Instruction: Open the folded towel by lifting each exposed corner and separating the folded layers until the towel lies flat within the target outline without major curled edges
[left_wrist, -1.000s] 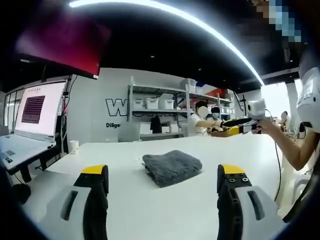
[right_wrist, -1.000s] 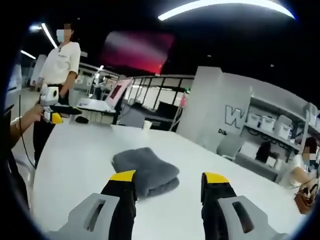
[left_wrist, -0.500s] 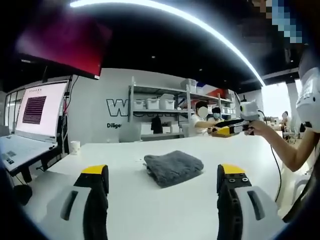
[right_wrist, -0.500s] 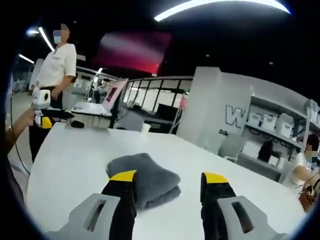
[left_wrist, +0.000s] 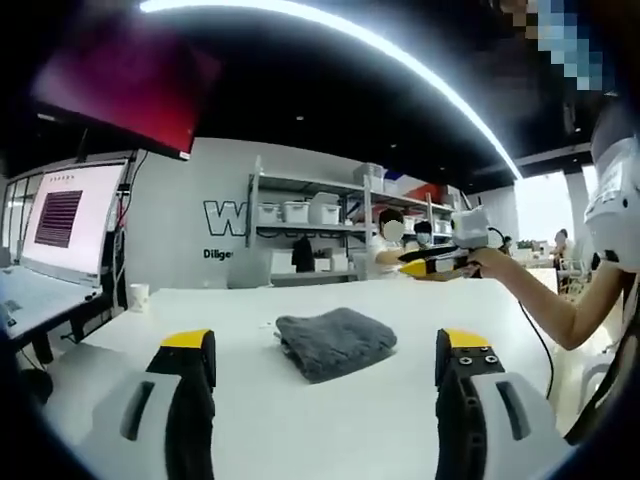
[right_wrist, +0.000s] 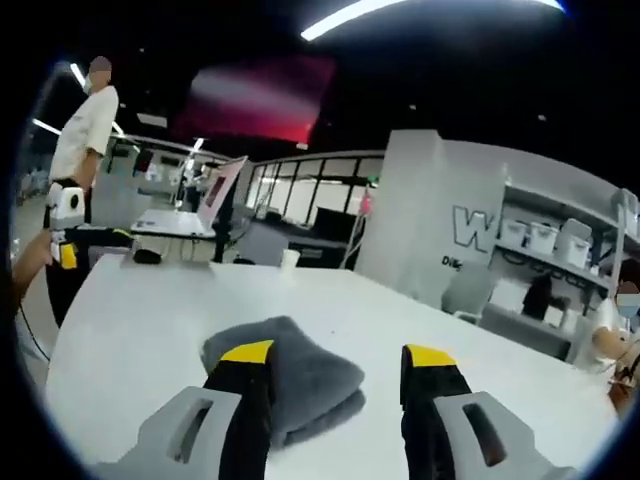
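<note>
Grey folded towel (left_wrist: 333, 342) lies mid-table (left_wrist: 260, 420), untouched. Left gripper (left_wrist: 325, 355) and right gripper (right_wrist: 335, 362) both hover with jaws parted, empty. Risk — pinching several layers at once lifts the whole bundle, not one corner.

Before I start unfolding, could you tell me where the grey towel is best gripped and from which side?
I would take the grey towel by its top layer at the stacked open edge, coming in low with the right gripper. The layered lips show there, whereas the far side looks like a rounded fold.
</note>
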